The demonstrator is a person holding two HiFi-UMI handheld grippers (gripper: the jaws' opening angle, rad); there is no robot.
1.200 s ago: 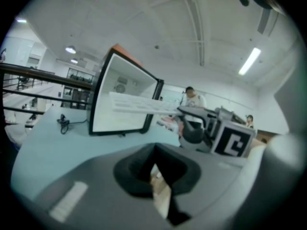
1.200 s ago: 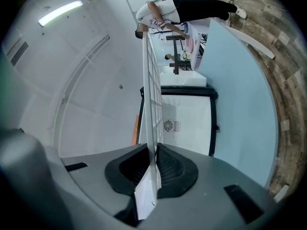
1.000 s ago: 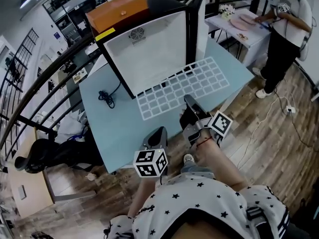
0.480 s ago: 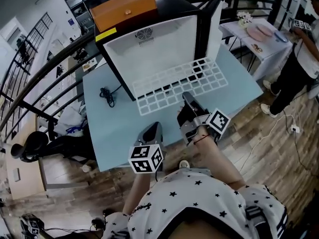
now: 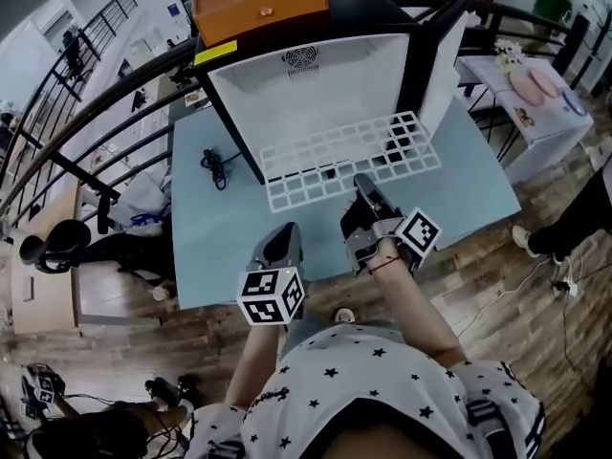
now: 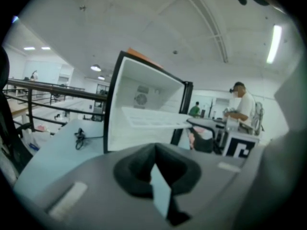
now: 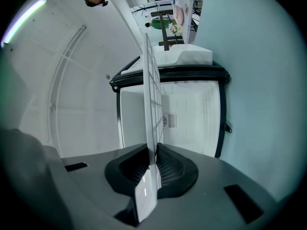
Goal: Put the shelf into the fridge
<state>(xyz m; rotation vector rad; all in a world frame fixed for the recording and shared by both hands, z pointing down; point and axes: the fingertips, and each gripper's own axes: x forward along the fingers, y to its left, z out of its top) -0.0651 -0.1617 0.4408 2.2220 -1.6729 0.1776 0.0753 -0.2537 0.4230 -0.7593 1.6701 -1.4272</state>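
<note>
My right gripper clamped on the white shelf, edge-on, open fridge ahead, shelf's far end perhaps inside it.

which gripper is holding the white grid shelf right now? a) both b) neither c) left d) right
d: in its own view the right gripper is clamped on the edge of the shelf, while the left gripper is shut on nothing and sits clear of the shelf.
</note>
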